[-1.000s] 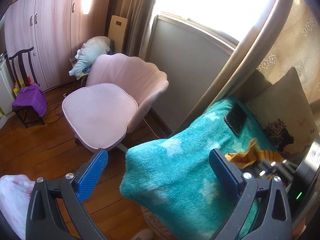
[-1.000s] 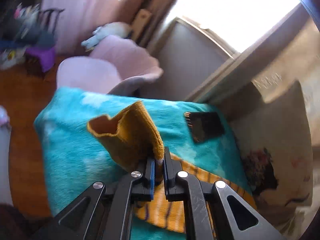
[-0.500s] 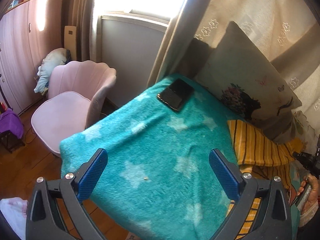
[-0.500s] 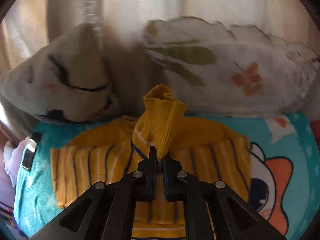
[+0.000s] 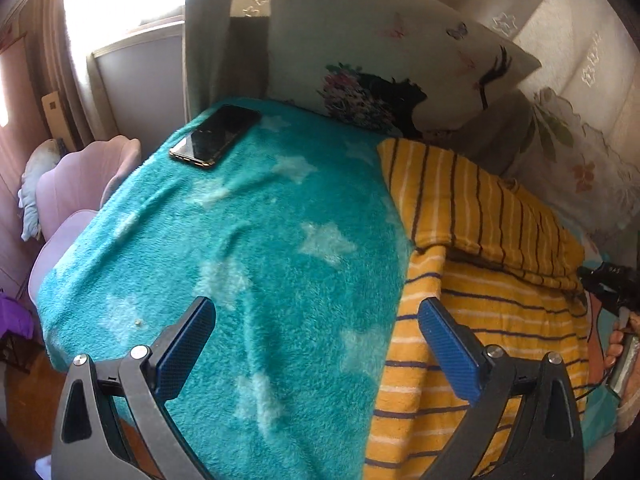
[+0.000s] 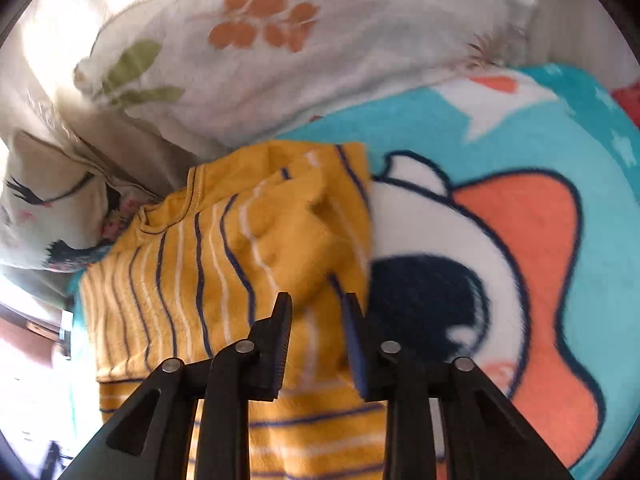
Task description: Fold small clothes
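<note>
A small yellow shirt with dark and white stripes [image 5: 480,304] lies on the teal star blanket [image 5: 248,240], one side folded over onto the body. In the right wrist view the shirt [image 6: 192,280] lies flat with its folded part [image 6: 304,232] just ahead of my right gripper [image 6: 318,304]. The right jaws stand partly apart, empty, over the fold. My left gripper [image 5: 316,328] is wide open and empty above the blanket at the shirt's left edge. The right gripper also shows at the right edge of the left wrist view [image 5: 612,284].
A black phone [image 5: 216,136] lies on the blanket's far left corner. Printed pillows [image 5: 400,76] and a floral cloth [image 6: 320,48] line the back. A cartoon blanket [image 6: 500,240] lies right of the shirt. A pink chair [image 5: 76,184] stands beside the bed.
My right gripper carried the sleeve across the shirt, laid it down and opened. My left gripper swung right, from the chair toward the shirt.
</note>
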A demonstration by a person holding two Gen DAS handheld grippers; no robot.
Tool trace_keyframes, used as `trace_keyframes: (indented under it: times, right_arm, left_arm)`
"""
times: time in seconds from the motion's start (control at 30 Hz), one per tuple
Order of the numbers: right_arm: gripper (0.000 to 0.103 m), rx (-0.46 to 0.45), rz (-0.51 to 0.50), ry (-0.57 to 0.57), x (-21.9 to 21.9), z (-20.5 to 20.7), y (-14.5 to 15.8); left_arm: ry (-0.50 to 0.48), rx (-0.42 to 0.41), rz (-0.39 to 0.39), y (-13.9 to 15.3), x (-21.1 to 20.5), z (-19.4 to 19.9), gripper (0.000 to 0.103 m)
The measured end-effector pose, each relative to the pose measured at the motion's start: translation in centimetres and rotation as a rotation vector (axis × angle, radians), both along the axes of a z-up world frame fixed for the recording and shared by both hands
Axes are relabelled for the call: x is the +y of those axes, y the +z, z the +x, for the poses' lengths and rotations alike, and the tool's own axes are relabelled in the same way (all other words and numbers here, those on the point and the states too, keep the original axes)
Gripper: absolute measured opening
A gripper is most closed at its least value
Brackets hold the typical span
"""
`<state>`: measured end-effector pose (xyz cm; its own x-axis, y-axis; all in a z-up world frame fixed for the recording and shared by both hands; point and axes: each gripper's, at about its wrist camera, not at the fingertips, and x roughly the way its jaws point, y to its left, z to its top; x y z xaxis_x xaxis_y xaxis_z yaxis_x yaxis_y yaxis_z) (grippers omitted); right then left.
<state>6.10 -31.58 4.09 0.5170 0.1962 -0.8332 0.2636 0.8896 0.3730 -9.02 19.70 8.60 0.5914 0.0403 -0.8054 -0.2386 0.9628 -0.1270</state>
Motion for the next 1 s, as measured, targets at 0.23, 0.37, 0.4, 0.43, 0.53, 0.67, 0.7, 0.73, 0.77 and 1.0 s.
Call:
trace_keyframes:
  times: [0.23,0.37,0.4,0.43,0.53,0.67,0.7,0.73,0.77,1.0]
  right_arm:
    - [0.035,0.09,0.077,0.136,-1.3,-5.7,-0.7]
    - [0.035,0.159,0.114,0.229,-1.1,-9.3,-2.3]
    - [0.035,0.158,0.129,0.249,-1.0,-10.1,-2.6]
    - [0.035,0.157,0.151,0.276,-0.8,-11.2,-2.7]
    - [0.035,0.168,0.247,0.313,-0.3,-13.4,-3.6]
    - [0.036,0.161,0.395,0.337,0.4,-15.8,-4.8]
    - [0.037,0.177,0.469,0.342,0.4,-16.5,-5.3]
    - [0.037,0.187,0.515,0.346,0.6,-17.0,-5.8]
    - [0.037,0.2,0.55,0.355,0.9,-17.8,-6.3]
    - [0.037,0.132,0.545,0.33,-0.4,-22.2,-5.2]
  left_arm:
    - [-0.045,0.18,-0.16,-5.3,-2.2,0.8,0.101]
    - [-0.07,0.235,-0.29,-7.5,-2.7,0.0,0.098]
    - [-0.074,0.222,-0.274,-7.4,-3.1,-0.4,0.098]
    - [-0.096,0.223,-0.269,-7.4,-3.6,-0.7,0.094]
    - [-0.153,0.224,-0.344,-7.3,-4.6,-1.7,0.078]
    - [-0.185,0.23,-0.409,-7.4,-5.5,-3.7,0.066]
    - [-0.182,0.23,-0.417,-7.4,-5.7,-4.3,0.065]
    - [-0.175,0.228,-0.432,-7.4,-5.7,-5.0,0.065]
    - [-0.165,0.225,-0.442,-7.4,-5.6,-5.6,0.065]
    - [-0.122,0.215,-0.444,-7.4,-5.2,-9.0,0.066]
